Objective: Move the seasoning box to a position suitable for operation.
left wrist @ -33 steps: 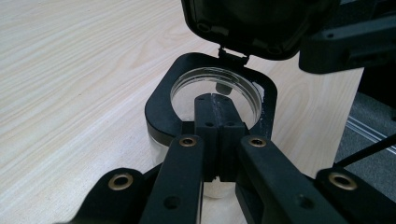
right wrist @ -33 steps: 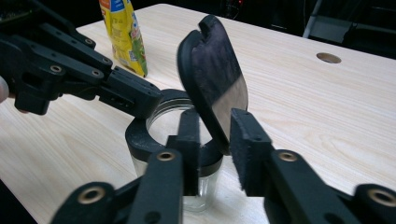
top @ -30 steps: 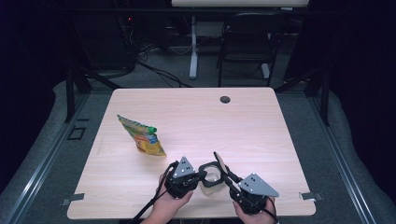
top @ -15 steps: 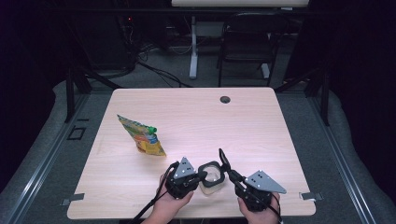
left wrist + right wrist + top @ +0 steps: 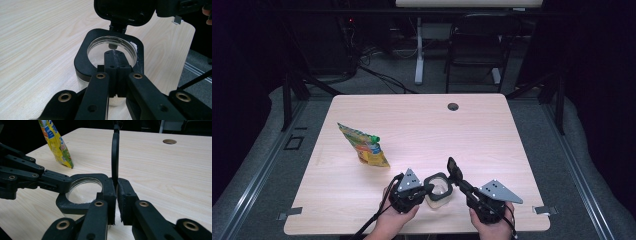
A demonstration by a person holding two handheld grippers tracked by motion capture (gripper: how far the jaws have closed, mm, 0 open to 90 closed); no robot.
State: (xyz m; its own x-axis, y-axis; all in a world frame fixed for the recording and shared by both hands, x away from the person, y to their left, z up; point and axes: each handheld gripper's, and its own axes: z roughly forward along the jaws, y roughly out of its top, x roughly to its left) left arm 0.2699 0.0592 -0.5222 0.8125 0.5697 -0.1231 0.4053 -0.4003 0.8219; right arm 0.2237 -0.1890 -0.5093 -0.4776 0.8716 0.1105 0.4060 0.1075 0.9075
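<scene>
No lettering can be read; the print on the yellow pouch (image 5: 56,143) is too blurred.

Since the earlier pictures, the right tongs (image 5: 455,173) have been closing on the hinged black lid (image 5: 454,169) of the clear container (image 5: 438,189), and the lid now sits pinched between their pads. A second ago that lid leaned back, a thin slanted bar in the high view; now it stands up nearly vertical above the container's black rim (image 5: 82,178). The right hand (image 5: 492,227) sits slightly further right and lower along the near edge of the surface (image 5: 492,130).
</scene>
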